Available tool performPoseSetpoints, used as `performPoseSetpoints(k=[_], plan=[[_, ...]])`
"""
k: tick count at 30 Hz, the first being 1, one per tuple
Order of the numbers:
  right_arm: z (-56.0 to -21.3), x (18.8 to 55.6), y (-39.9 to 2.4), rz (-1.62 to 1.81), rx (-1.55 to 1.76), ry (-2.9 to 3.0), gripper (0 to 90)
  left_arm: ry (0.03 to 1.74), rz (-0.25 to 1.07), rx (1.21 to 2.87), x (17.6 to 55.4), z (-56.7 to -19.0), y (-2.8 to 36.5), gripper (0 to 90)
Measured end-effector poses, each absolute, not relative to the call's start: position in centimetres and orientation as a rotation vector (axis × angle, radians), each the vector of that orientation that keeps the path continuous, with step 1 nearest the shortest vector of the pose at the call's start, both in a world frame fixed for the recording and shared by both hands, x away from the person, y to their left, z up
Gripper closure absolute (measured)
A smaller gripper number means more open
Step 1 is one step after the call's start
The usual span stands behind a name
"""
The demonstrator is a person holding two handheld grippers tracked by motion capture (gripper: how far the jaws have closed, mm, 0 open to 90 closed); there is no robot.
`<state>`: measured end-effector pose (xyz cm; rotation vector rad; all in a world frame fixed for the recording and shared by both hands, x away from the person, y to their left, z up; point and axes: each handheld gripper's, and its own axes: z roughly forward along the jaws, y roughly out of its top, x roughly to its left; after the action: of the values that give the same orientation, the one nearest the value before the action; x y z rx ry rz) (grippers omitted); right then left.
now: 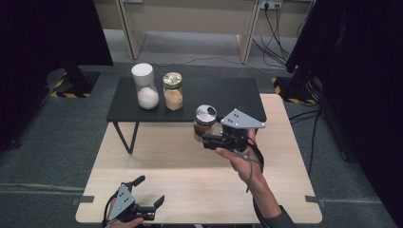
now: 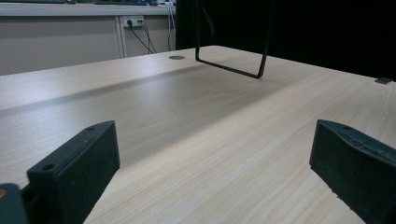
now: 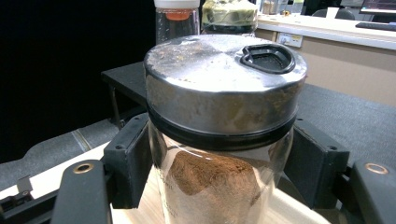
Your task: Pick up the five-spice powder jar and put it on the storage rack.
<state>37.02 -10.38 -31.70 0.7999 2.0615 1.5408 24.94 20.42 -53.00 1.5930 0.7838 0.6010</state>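
My right claw [image 1: 203, 135] pinches an upright brown-powder jar [image 3: 219, 154], lid up at twelve o'clock, while my left claw [image 1: 151, 190] gapes wide, empty.

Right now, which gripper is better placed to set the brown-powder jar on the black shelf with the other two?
Right. The right gripper is already shut on the metal-lidded jar at the black shelf front edge. The left gripper sits open and empty at the near table edge.
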Motion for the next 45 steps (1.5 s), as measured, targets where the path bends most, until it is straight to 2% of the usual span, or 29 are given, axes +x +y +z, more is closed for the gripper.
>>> performPoseSetpoints(k=[14,45], plan=[[-29.8,39.7,-9.4,1.484,0.83,2.047,31.0,0.782,0.603,1.589,24.9,-53.0,20.4,1.0],[-30.3,45.7,-6.5,1.375,0.965,1.974,31.0,0.778,0.6,1.591,24.9,-53.0,20.4,1.0]])
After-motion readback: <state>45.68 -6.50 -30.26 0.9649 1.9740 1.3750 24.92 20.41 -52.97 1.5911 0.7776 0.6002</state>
